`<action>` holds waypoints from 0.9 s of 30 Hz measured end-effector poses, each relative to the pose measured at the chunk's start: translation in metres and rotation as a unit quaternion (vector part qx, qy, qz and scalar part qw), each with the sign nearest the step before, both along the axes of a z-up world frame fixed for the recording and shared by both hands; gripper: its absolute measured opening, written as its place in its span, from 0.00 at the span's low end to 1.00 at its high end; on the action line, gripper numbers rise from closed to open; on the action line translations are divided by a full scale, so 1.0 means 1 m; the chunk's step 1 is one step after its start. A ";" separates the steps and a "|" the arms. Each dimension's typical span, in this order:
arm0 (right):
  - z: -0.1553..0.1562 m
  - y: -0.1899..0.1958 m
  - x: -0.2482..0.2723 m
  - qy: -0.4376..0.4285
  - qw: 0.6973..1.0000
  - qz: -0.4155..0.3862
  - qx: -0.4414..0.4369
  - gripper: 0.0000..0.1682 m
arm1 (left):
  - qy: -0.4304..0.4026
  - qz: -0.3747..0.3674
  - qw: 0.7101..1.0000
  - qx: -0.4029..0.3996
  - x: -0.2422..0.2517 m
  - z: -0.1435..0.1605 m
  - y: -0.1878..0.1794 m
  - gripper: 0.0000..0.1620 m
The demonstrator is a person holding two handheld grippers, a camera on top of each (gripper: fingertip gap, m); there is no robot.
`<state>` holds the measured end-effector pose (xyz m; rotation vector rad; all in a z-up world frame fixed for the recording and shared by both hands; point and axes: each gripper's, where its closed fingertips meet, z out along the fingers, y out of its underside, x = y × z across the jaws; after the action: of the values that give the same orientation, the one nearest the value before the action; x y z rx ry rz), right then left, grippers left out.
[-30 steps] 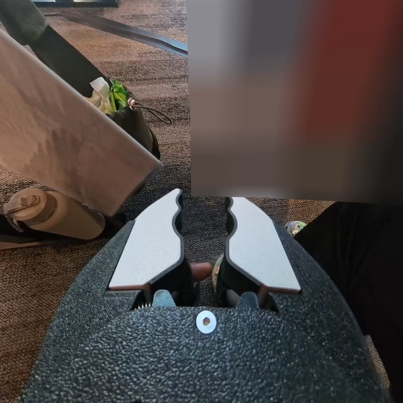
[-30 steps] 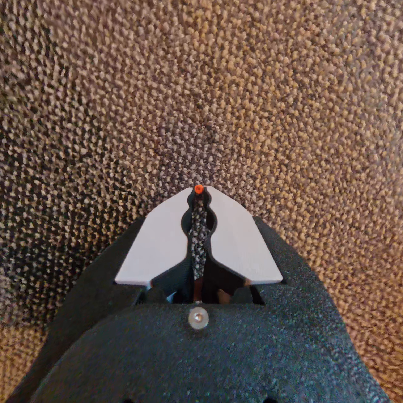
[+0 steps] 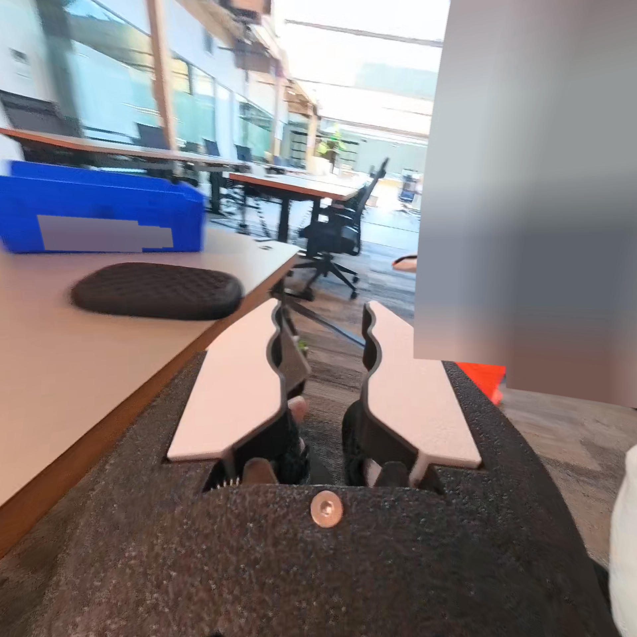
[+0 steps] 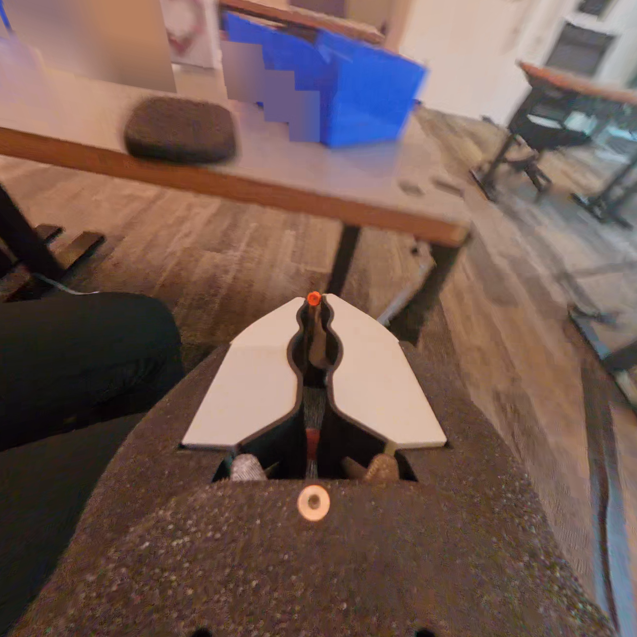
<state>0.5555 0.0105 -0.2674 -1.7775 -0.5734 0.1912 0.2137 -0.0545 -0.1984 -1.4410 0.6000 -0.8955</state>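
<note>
Between right gripper (image 4: pixel 314 299) fingers: orange-tipped stick (image 4: pixel 314 298), pointing forward

The left gripper (image 3: pixel 320 319), a black textured body with two white wavy-edged fingers (image 3: pixel 241 379), is held level with a wide gap between its tips, gripping nothing. The right gripper (image 4: pixel 314 299), of the same build, tilts slightly downward, its fingers (image 4: pixel 262 379) pinched together on a thin orange-tipped rod (image 4: pixel 314 297).

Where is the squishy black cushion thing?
The black cushion lies on the table, near its front edge, with the blue bin just behind it. It shows upper left in both wrist views.
</note>
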 end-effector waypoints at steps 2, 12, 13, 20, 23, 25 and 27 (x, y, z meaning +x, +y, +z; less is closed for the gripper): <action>0.041 0.015 -0.060 -0.012 0.998 0.066 0.008 0.04 | 0.006 0.060 0.998 0.008 -0.048 0.002 -0.007 0.27; 0.146 0.112 -0.324 -0.082 0.936 0.340 0.038 0.04 | 0.037 0.333 0.942 0.010 -0.241 0.003 -0.047 0.26; 0.150 0.119 -0.355 -0.086 0.924 0.369 0.040 0.04 | 0.034 0.357 0.934 0.005 -0.255 0.003 -0.053 0.26; 0.156 0.129 -0.566 -0.092 0.829 0.552 0.017 0.04 | 0.040 0.460 0.887 -0.026 -0.314 -0.007 -0.086 0.26; 0.127 0.129 -0.636 -0.149 0.794 0.589 -0.026 0.04 | 0.051 0.481 0.874 -0.040 -0.333 -0.014 -0.094 0.26; 0.098 0.129 -0.666 -0.200 0.773 0.598 -0.070 0.04 | 0.057 0.489 0.869 -0.042 -0.345 -0.015 -0.098 0.26; 0.077 0.131 -0.689 -0.225 0.765 0.596 -0.092 0.04 | 0.060 0.496 0.865 -0.041 -0.357 -0.015 -0.100 0.26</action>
<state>-0.1337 0.1415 -0.1906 -1.3702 -2.0650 0.7151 -0.1432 -0.1548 -0.2132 -1.6122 -0.1439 -0.0043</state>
